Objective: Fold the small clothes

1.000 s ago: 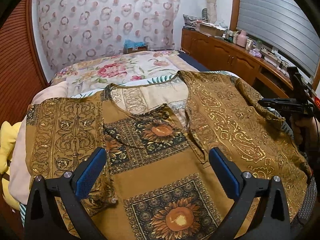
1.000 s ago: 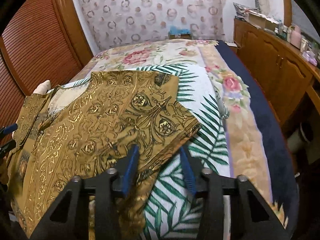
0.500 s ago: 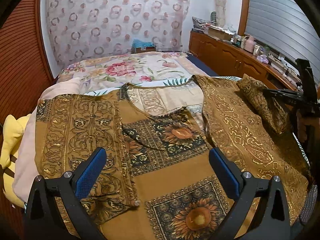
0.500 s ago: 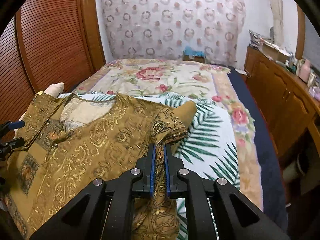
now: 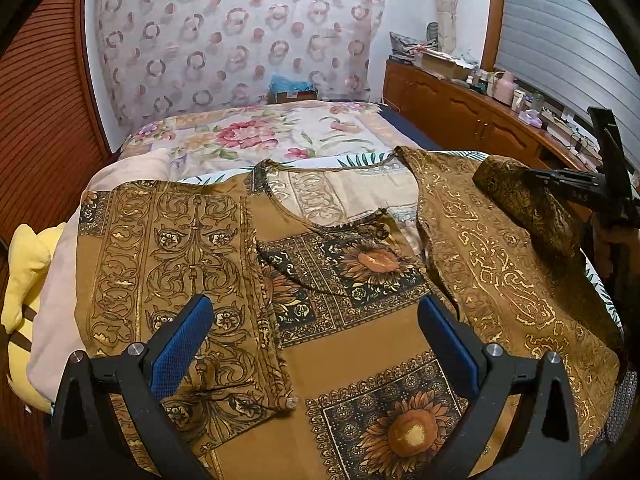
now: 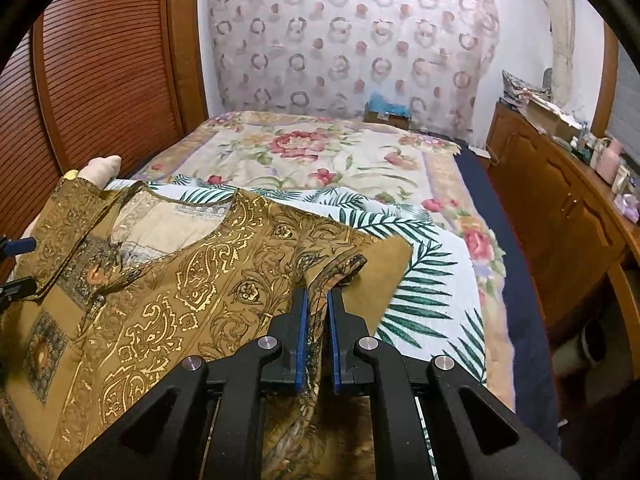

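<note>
A brown and gold patterned top (image 5: 360,344) with sunflower panels lies spread on the bed, its left sleeve (image 5: 172,248) folded in over the front. My left gripper (image 5: 314,308) hovers open above the top's lower middle, holding nothing. In the right wrist view the top (image 6: 160,300) fills the left side. My right gripper (image 6: 317,296) pinches the right sleeve (image 6: 332,268) between its pads and holds it raised off the bed; its jaws are opening slightly with the cloth still between them. From the left wrist view, the right gripper (image 5: 576,192) holds the bunched sleeve (image 5: 520,208) at the far right.
The bed carries a floral sheet (image 5: 248,136) and a palm-leaf sheet (image 6: 420,280). A yellow plush toy (image 5: 24,260) and a pink pillow (image 5: 60,300) lie at the left edge. Slatted wooden doors (image 6: 100,80) stand left, a cluttered wooden cabinet (image 6: 560,220) right.
The right gripper went from open around the right sleeve's edge to shut on it, then lifted the sleeve and carried it towards the top's middle. The left gripper stayed open above the top.
</note>
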The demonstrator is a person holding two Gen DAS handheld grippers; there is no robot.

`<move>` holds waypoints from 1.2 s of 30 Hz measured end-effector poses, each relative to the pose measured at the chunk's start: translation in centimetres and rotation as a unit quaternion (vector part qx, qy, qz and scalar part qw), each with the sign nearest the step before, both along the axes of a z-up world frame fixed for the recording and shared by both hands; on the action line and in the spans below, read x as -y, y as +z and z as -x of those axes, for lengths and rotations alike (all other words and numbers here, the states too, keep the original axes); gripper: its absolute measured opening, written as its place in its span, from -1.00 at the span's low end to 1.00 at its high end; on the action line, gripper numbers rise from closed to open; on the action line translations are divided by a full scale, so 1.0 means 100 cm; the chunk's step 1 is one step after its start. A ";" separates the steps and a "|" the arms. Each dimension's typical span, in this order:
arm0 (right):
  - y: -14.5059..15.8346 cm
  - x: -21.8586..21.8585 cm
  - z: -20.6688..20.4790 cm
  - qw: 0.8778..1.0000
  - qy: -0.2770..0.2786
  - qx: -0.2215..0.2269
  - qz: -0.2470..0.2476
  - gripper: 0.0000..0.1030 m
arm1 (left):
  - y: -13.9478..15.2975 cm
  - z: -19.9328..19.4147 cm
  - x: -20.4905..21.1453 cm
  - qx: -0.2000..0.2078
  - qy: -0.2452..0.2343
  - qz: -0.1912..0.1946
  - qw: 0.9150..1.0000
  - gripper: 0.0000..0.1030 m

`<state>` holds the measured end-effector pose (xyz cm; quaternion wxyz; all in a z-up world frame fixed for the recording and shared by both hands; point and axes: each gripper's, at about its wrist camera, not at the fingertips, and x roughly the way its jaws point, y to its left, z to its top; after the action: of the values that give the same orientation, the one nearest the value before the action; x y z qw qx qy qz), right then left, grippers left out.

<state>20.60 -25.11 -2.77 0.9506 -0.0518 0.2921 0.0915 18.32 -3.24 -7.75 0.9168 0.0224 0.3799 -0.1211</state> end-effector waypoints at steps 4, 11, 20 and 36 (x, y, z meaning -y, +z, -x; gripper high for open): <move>-0.001 -0.008 0.002 0.999 0.037 -0.008 -0.025 -0.80 | 0.000 -0.001 -0.001 -0.001 0.001 -0.001 1.000 1.00; -0.013 -0.032 0.007 0.994 0.091 -0.044 -0.042 -0.44 | 0.000 -0.005 -0.016 0.000 0.006 0.015 1.000 1.00; -0.009 -0.016 0.005 0.998 0.062 -0.026 -0.017 0.08 | 0.011 -0.010 -0.038 0.025 0.011 0.020 0.999 0.75; -0.026 0.033 -0.040 0.997 0.014 -0.058 -0.040 -0.87 | 0.010 -0.043 -0.119 0.016 0.100 -0.008 0.995 0.26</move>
<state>24.62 -28.38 -5.33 0.9320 -0.0126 0.3421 0.1193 22.60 8.68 -6.74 0.9301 -0.0067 0.3662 -0.0259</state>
